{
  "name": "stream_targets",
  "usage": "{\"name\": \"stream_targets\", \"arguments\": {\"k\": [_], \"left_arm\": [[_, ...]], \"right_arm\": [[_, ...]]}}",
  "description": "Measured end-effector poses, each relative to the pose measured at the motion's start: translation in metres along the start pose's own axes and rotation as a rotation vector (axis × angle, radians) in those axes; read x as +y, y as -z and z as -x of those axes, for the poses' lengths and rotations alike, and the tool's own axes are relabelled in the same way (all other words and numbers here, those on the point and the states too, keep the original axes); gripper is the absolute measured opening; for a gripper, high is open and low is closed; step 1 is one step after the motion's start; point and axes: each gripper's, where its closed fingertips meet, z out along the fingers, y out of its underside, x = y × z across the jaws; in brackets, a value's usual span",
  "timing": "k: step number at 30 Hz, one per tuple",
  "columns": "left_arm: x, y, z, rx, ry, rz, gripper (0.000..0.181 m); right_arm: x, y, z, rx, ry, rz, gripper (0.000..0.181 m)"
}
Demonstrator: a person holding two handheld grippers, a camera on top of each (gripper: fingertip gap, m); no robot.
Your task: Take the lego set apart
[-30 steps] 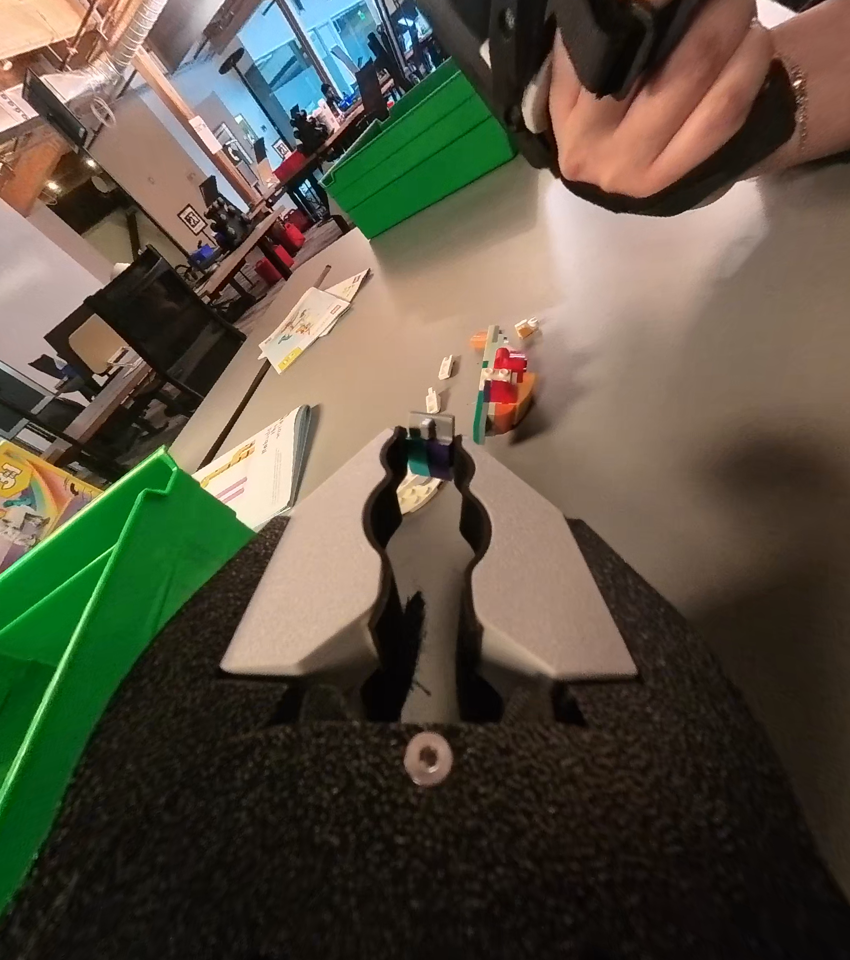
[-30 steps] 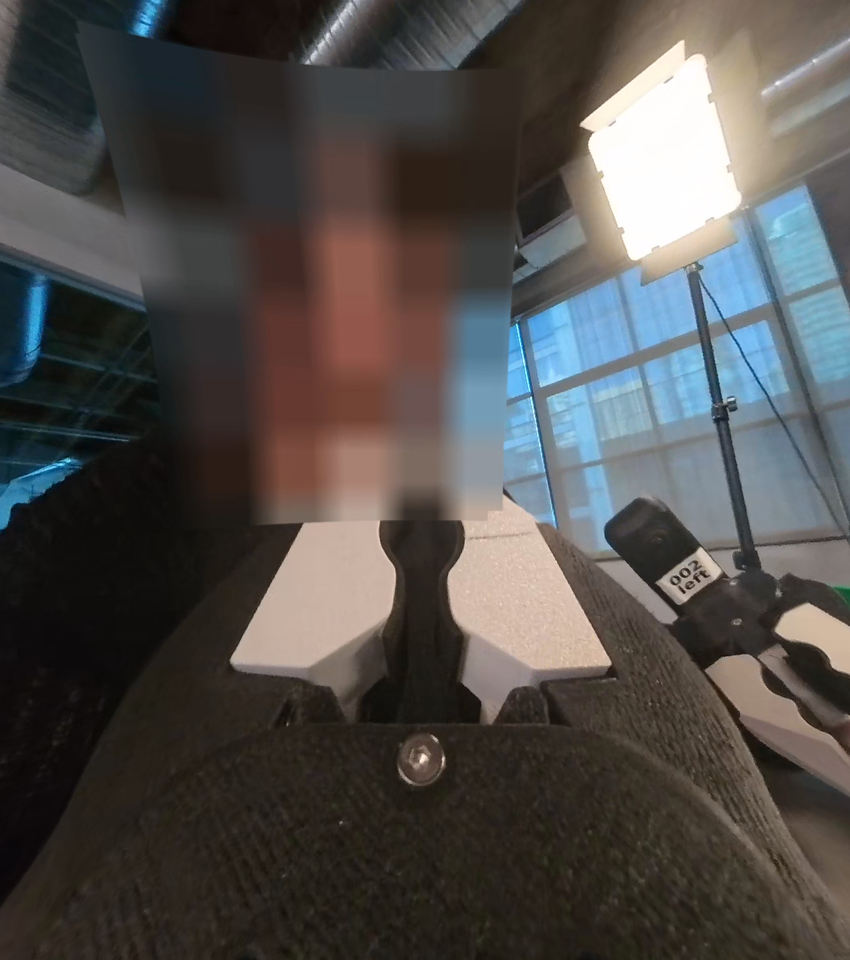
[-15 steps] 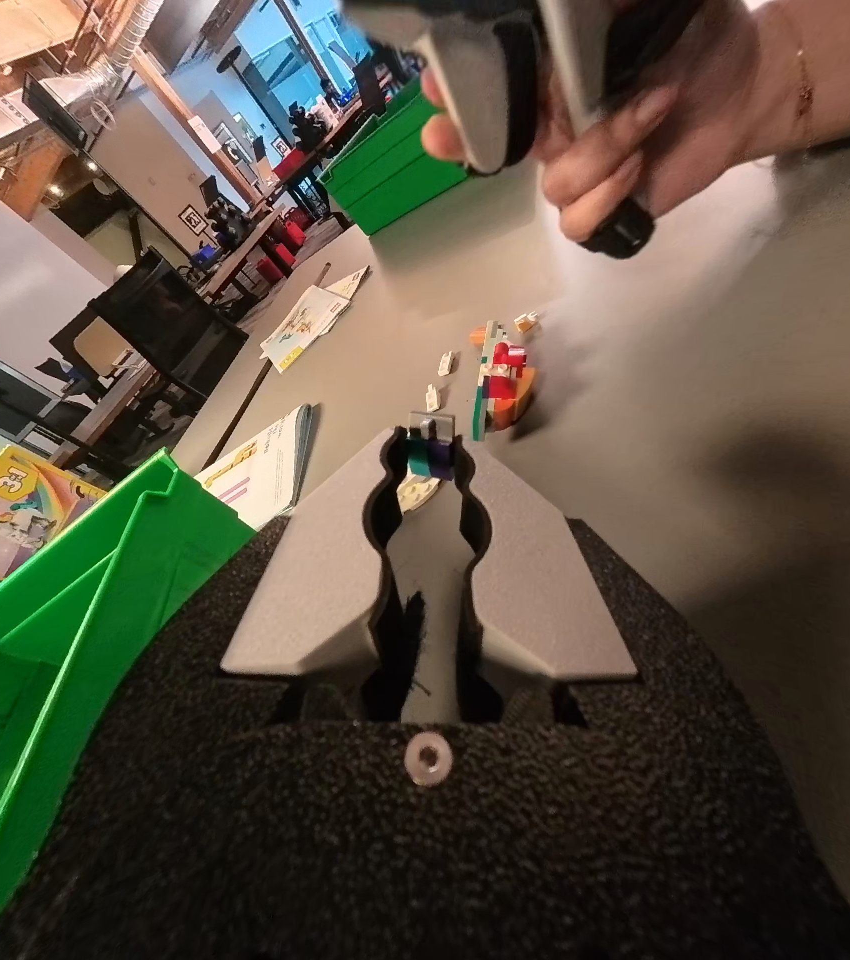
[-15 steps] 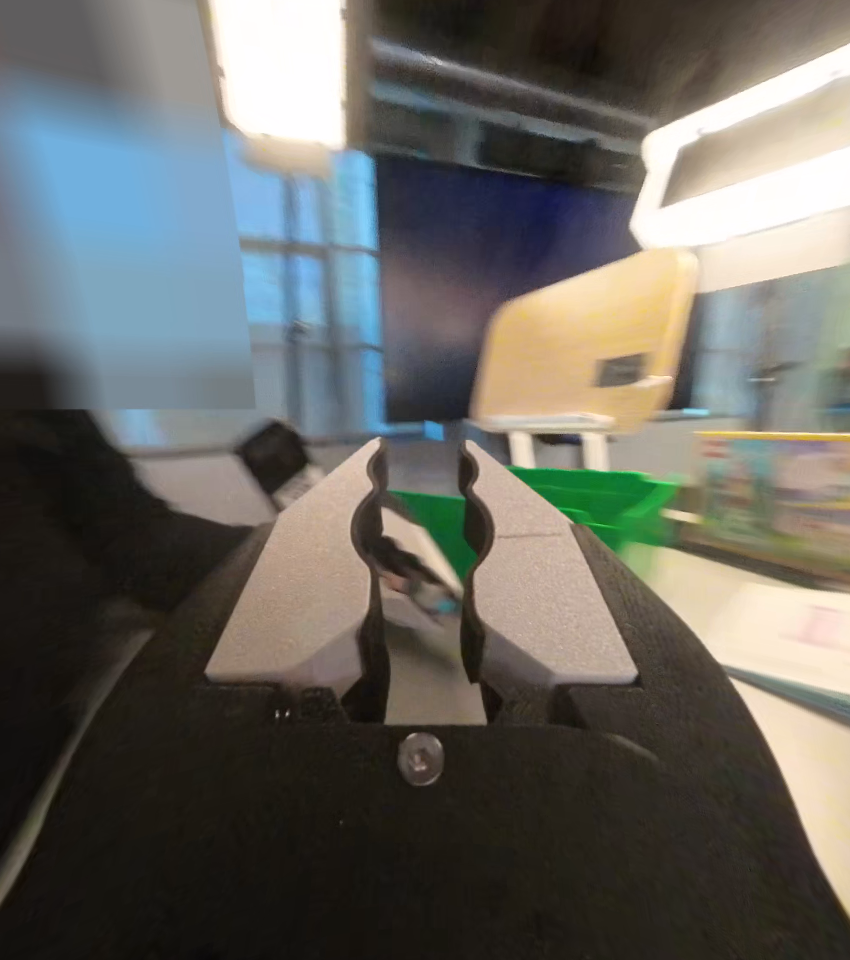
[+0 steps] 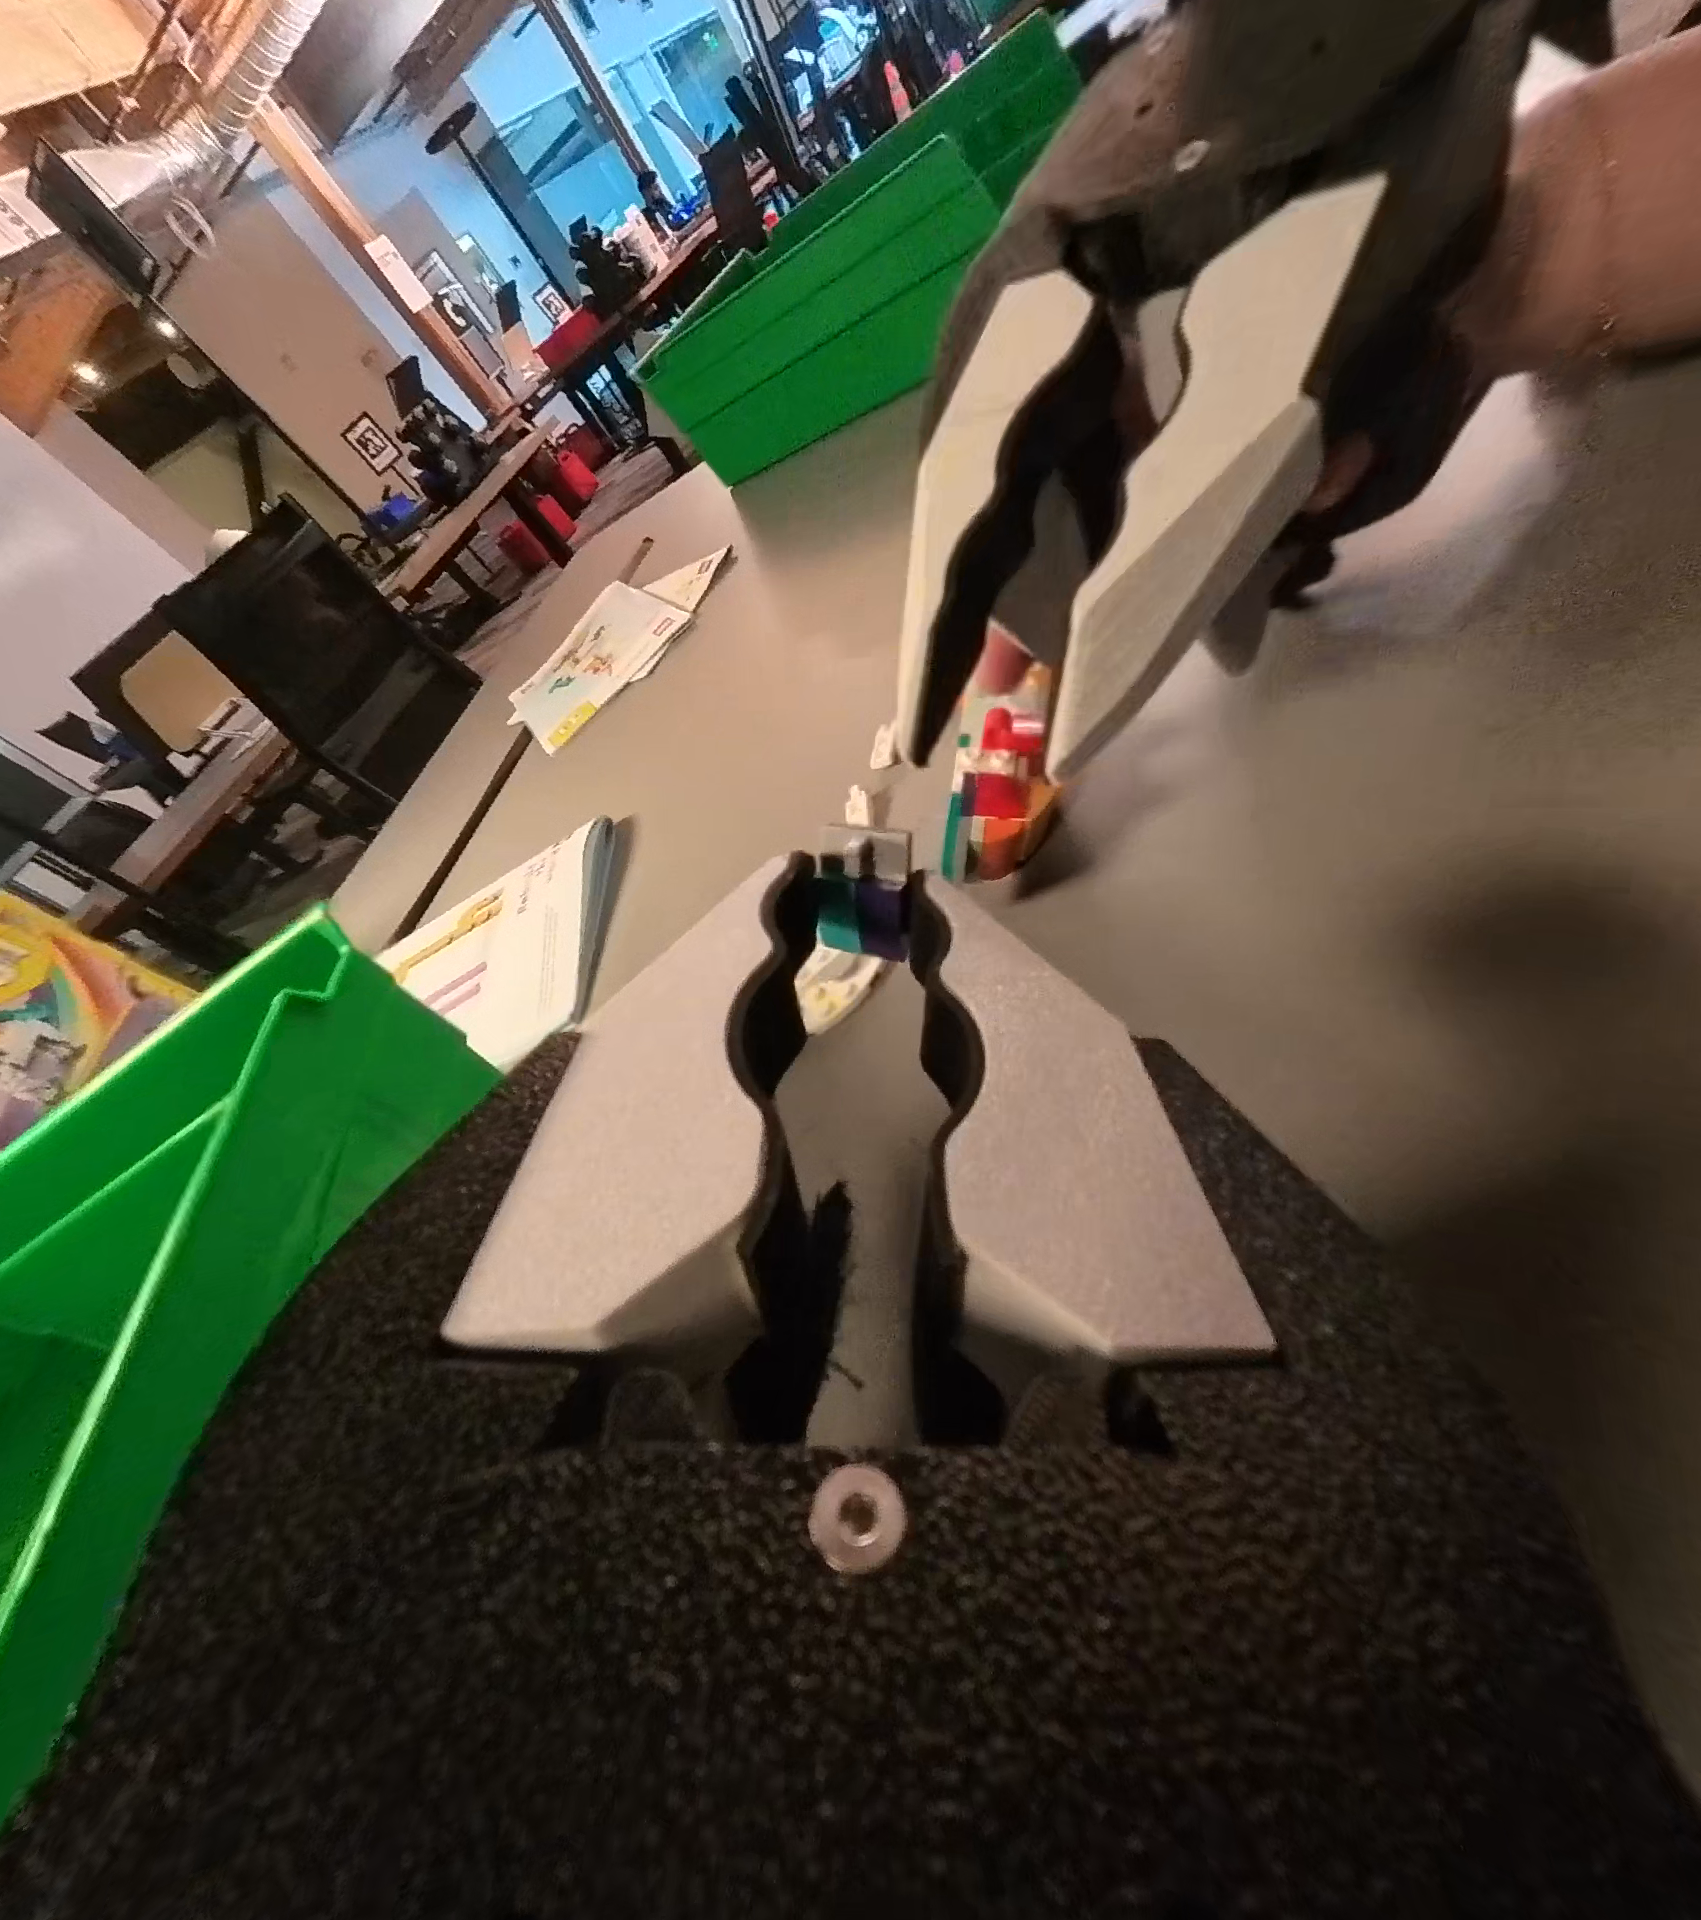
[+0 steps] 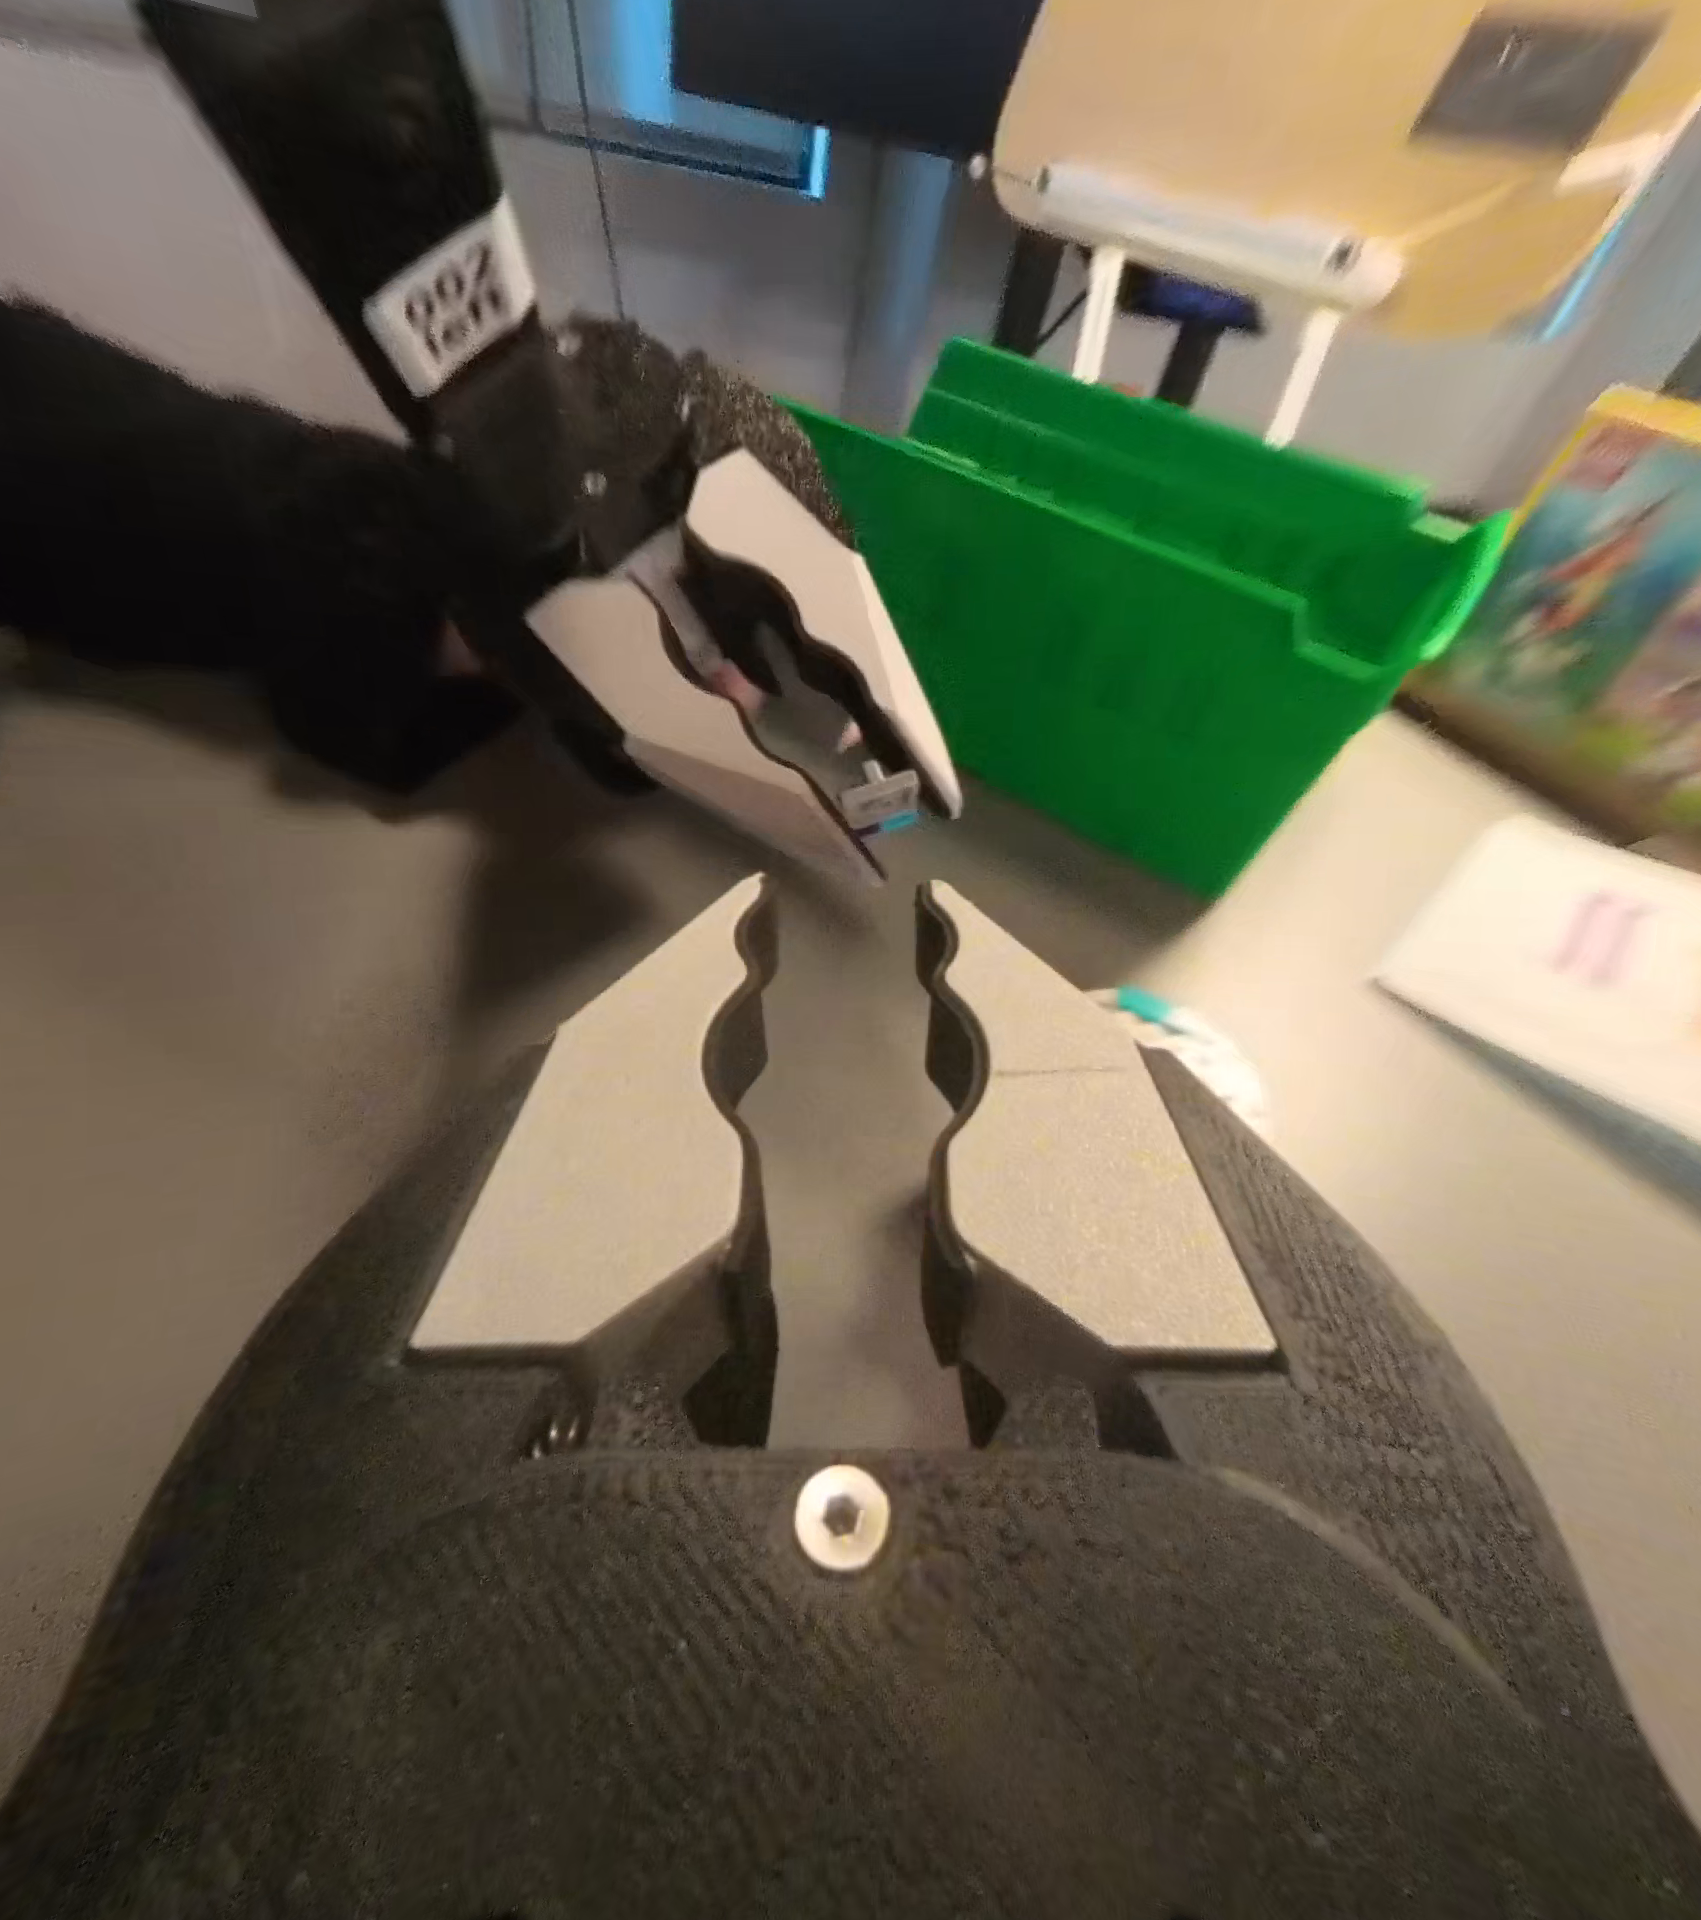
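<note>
Grey table [image 5: 1448, 727]; left tongs [image 5: 861, 902] pinching small brick stack [image 5: 861, 914]; right tongs [image 6: 841, 904] parted, empty, above lego model [image 5: 997, 821].

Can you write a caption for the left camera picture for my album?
Left gripper pinches a small teal-and-purple brick stack; open right gripper reaches in.

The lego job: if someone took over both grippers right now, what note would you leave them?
Left gripper: shut on a small teal-and-purple lego piece with a grey plate on top.
Right gripper: open, empty, tips poised over the remaining model on the grey table.
Done: a few small white pieces lie loose beside the model.
Left: put the held piece down, perhaps in the green bin, then pull the model apart.
</note>
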Motion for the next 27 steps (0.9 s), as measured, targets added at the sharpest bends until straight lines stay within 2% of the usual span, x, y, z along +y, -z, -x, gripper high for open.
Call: {"name": "stream_targets", "arguments": {"k": [3,6,8,10,13,16,17,19,22,24,27], "left_arm": [[0.002,-0.003,0.003,-0.061,-0.1,0.051,0.016],[0.001,-0.005,0.001,-0.099,-0.205,0.086,0.016],[-0.002,-0.006,-0.001,-0.112,-0.242,0.078,0.015],[-0.012,-0.004,-0.002,-0.111,-0.225,0.023,0.015],[-0.036,0.005,-0.006,-0.042,-0.109,-0.144,0.015],[-0.051,0.012,-0.009,0.009,-0.031,-0.246,0.016],[-0.054,0.014,-0.009,0.028,0.034,-0.271,0.015],[-0.061,0.016,-0.009,0.14,0.267,-0.318,0.015],[-0.066,0.019,-0.015,0.413,0.646,-0.337,0.016],[-0.064,0.021,-0.019,0.54,0.82,-0.329,0.016],[-0.061,0.021,-0.026,0.667,0.991,-0.3,0.016]], "right_arm": [[-0.007,-0.006,-0.001,-0.044,-0.267,-0.03,0.025],[-0.005,-0.014,-0.006,0.002,-0.368,-0.02,0.02],[-0.009,-0.018,-0.003,-0.022,-0.422,-0.037,0.024],[-0.014,-0.017,0.0,-0.064,-0.481,-0.065,0.031],[-0.022,-0.011,0.001,-0.145,-0.572,-0.108,0.05],[-0.036,-0.004,0.011,-0.263,-0.626,-0.177,0.046],[-0.038,-0.003,0.009,-0.243,-0.589,-0.188,0.045],[-0.044,0.003,0.007,-0.17,-0.393,-0.209,0.045],[-0.046,0.013,0.015,-0.044,0.093,-0.19,0.046],[-0.042,0.014,0.021,0.049,0.416,-0.167,0.042],[-0.036,0.005,0.022,0.169,0.65,-0.101,0.049]]}}
